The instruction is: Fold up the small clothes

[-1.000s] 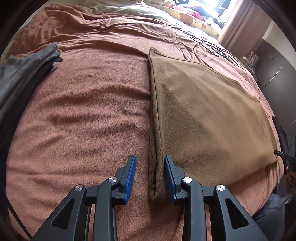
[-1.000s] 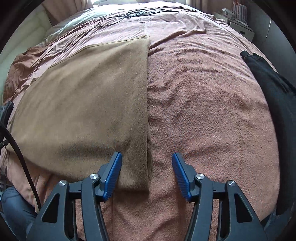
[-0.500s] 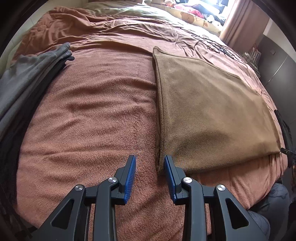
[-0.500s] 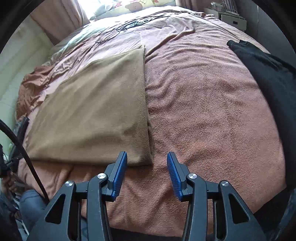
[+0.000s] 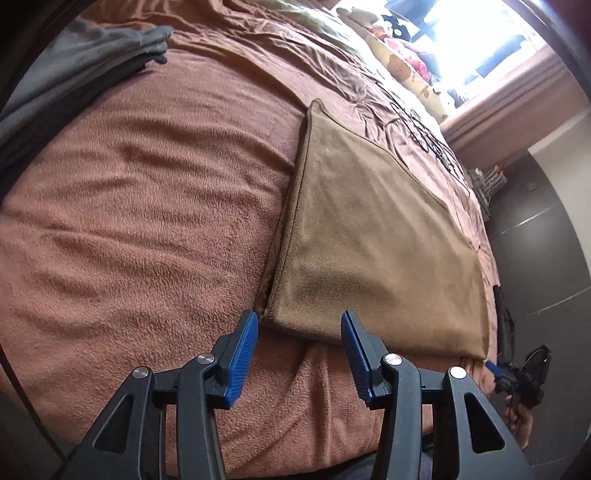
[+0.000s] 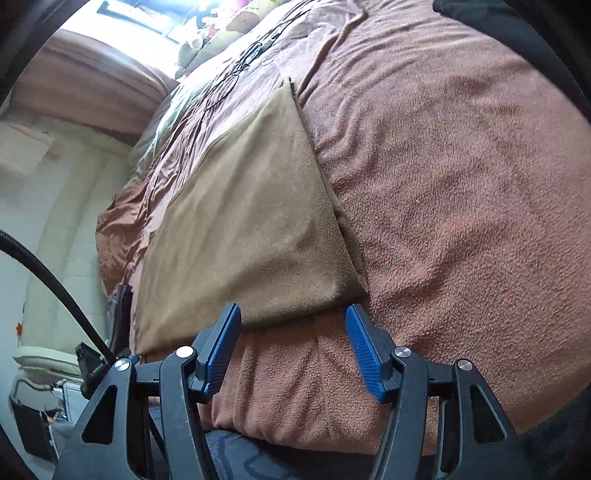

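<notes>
A folded tan cloth (image 5: 373, 236) lies flat on a terracotta fleece blanket (image 5: 147, 192) that covers the bed, its near edge close to the bed's front edge. In the right wrist view the same tan cloth (image 6: 243, 221) shows its folded layers stacked along the right-hand edge.

The left gripper (image 5: 299, 350) hangs just in front of the cloth's near left corner. Its jaws have just been opening and stand spread, the corner between their tips but not pressed by the blue pads (image 5: 242, 354).

The right gripper (image 6: 291, 343) sits at the near right corner, jaws likewise just opened and spread, nothing pinched.

A pile of grey garments (image 5: 74, 70) lies at the blanket's far left, well apart from the cloth. A black garment (image 6: 517, 22) lies at the far right. Pillows and a bright window (image 5: 480, 44) are beyond.
</notes>
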`<state>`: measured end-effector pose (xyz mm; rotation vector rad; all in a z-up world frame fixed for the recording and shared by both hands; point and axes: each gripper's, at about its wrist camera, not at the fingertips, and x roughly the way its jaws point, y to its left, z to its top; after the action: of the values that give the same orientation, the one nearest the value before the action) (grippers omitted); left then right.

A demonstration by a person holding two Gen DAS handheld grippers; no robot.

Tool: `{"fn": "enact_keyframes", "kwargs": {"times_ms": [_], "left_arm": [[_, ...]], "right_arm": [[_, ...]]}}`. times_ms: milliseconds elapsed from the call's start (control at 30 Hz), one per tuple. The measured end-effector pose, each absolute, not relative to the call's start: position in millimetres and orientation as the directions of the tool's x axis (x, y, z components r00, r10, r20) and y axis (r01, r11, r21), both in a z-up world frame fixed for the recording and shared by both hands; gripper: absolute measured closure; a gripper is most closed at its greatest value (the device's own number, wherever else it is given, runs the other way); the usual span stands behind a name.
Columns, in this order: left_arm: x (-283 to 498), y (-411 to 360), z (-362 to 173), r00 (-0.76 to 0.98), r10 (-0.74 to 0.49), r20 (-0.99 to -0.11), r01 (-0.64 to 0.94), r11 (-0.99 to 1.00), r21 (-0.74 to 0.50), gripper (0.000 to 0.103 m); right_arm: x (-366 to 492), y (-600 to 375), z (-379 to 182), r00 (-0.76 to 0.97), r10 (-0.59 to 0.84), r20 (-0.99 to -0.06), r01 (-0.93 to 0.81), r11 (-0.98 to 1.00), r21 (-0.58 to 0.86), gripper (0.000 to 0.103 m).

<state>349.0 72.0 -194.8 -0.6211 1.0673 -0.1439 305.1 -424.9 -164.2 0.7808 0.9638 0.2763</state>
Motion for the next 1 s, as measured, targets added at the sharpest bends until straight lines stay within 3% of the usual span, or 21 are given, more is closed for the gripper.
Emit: {"fn": "enact_keyframes", "kwargs": {"times_ms": [300,533,633,733,767,800,867,1000], "left_arm": [[351,78,-221,0.501,-0.475,-0.724,-0.283,0.700,-0.656,0.054],[364,72,-220,0.535,-0.445,-0.718,-0.296,0.697,-0.653,0.054],[367,67,-217,0.543,-0.420,-0.728,-0.288,0.720,-0.631,0.054],[372,61,-216,0.548,-0.404,-0.732,-0.271,0.742,-0.613,0.054],[373,59,-216,0.548,-0.399,-0.735,-0.270,0.747,-0.607,0.057],[374,59,-216,0.549,-0.395,-0.737,-0.271,0.750,-0.603,0.061],[376,59,-219,0.541,-0.375,-0.753,-0.286,0.760,-0.584,0.094],[373,61,-208,0.571,-0.348,-0.744,-0.269,0.777,-0.570,0.096]], "right_arm": [[314,-447,-189,0.603,0.566,-0.562,0.159,0.605,0.780,0.046],[324,-440,-194,0.642,0.530,-0.554,0.165,0.609,0.775,0.049],[328,-436,-195,0.646,0.520,-0.559,0.162,0.622,0.766,0.056],[331,-429,-196,0.640,0.505,-0.578,0.168,0.643,0.747,0.077],[331,-425,-193,0.636,0.498,-0.590,0.174,0.653,0.737,0.091],[333,-423,-189,0.632,0.488,-0.602,0.180,0.663,0.727,0.097],[332,-420,-178,0.641,0.475,-0.603,0.174,0.675,0.717,0.100],[318,-418,-152,0.676,0.447,-0.586,0.135,0.706,0.695,0.101]]}}
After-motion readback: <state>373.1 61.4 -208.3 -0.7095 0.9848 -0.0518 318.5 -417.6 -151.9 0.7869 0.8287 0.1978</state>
